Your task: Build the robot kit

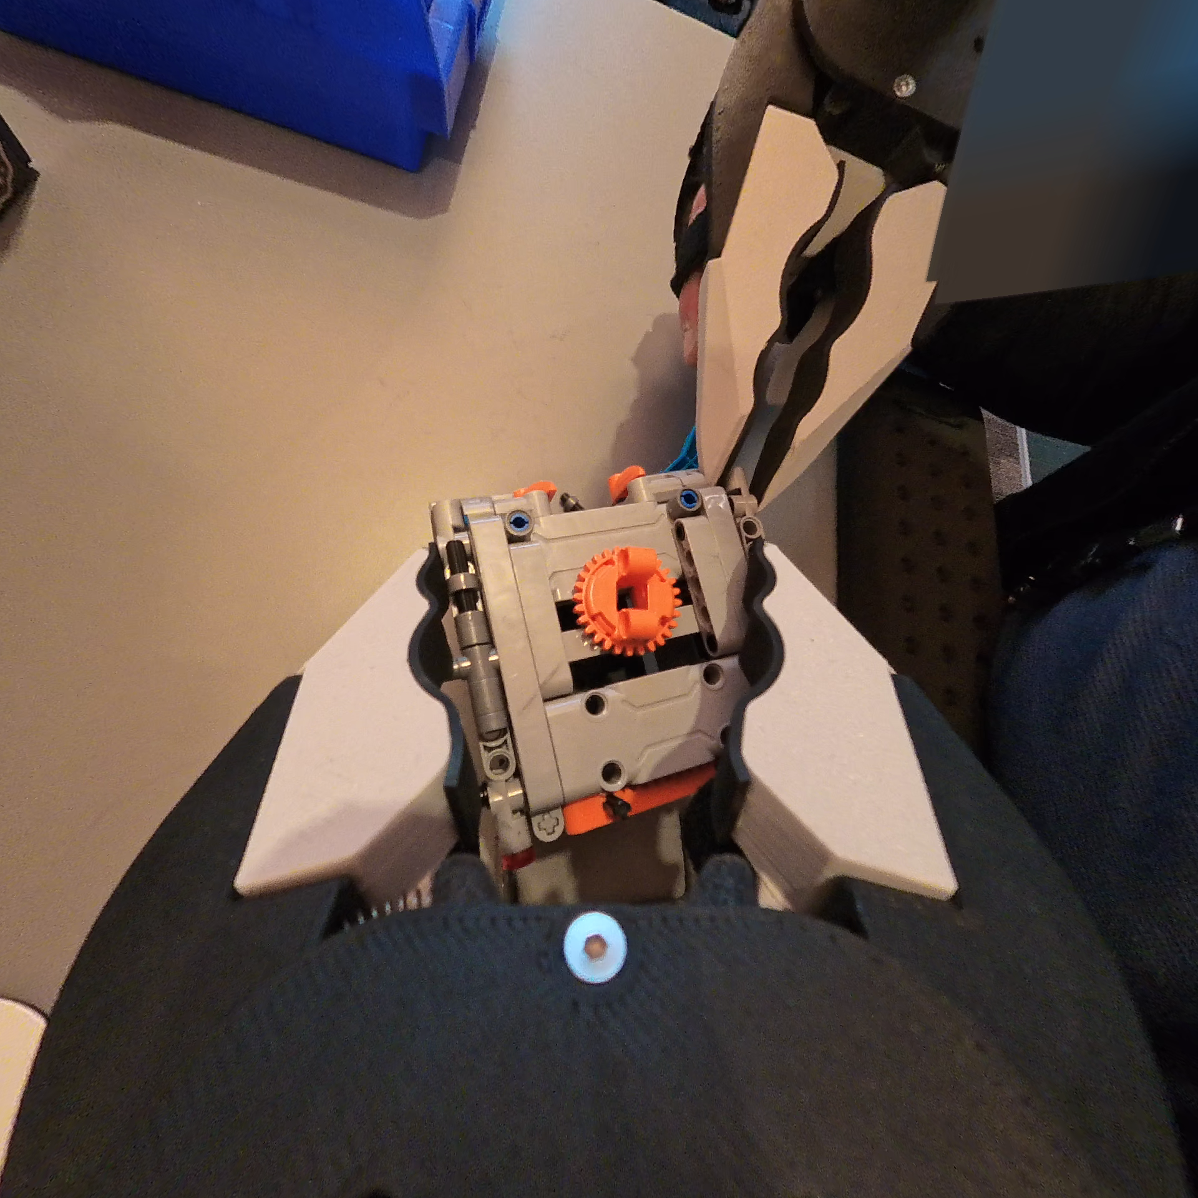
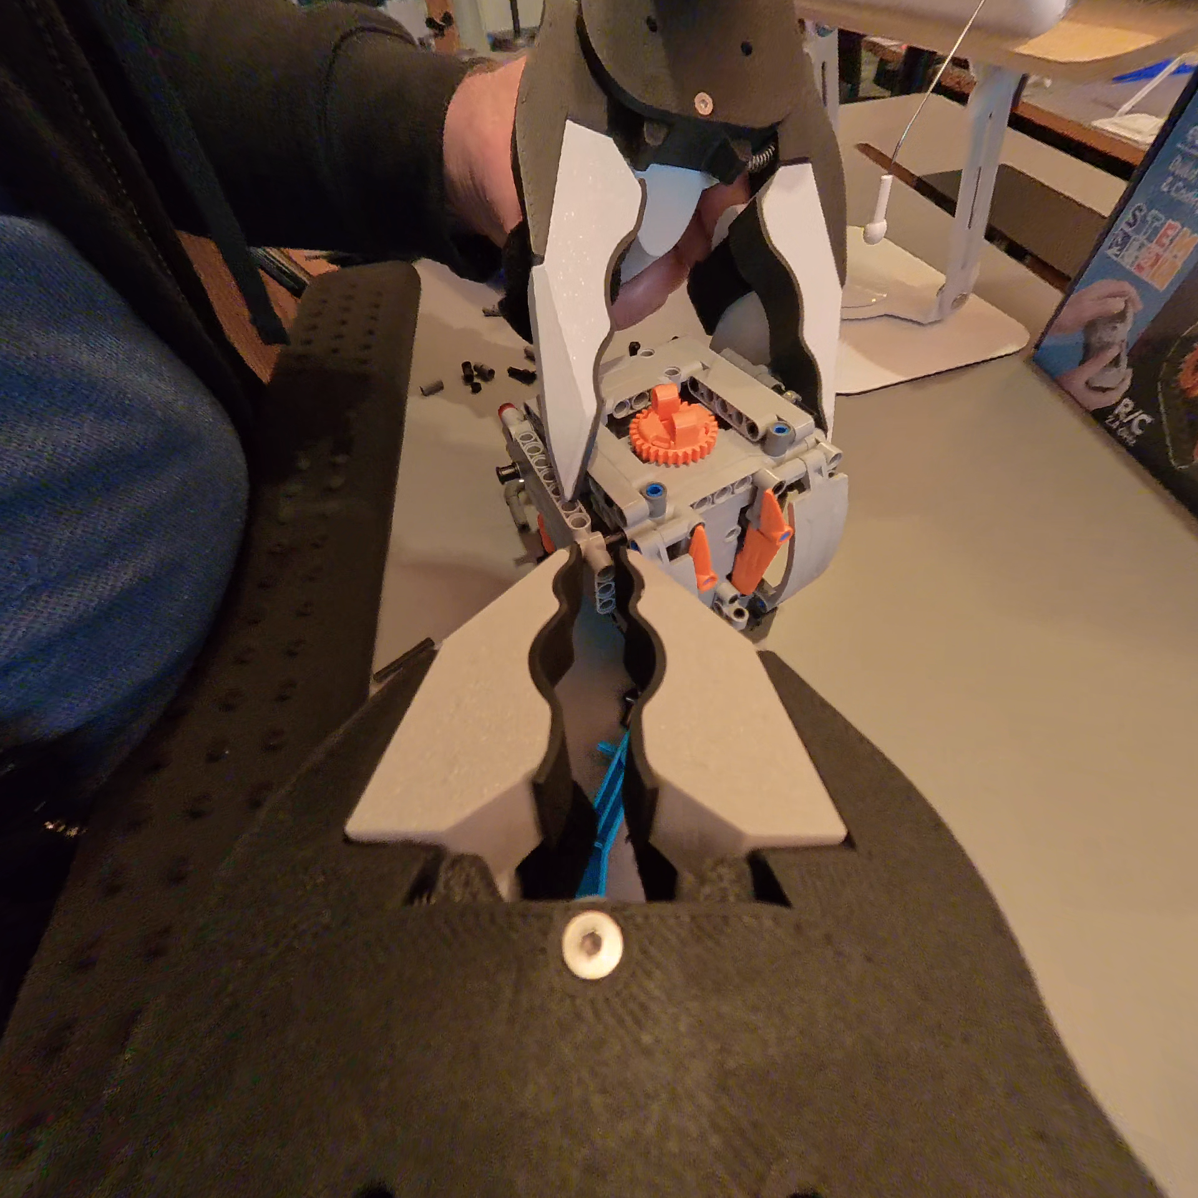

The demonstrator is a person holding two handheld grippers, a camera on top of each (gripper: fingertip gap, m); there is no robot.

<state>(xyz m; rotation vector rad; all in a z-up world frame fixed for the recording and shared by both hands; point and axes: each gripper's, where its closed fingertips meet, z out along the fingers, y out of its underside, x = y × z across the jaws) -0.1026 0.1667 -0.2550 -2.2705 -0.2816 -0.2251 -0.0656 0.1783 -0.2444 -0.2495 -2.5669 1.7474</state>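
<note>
Left fingers (image 1: 447, 622) clamp grey model (image 1: 603, 648), right fingers (image 2: 564, 583) pinch its beam, over beige table (image 1: 227, 421).

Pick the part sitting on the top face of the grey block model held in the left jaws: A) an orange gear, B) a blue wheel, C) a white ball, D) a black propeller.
A: an orange gear sits in the middle of the model, which the left gripper clamps from both sides.
</note>
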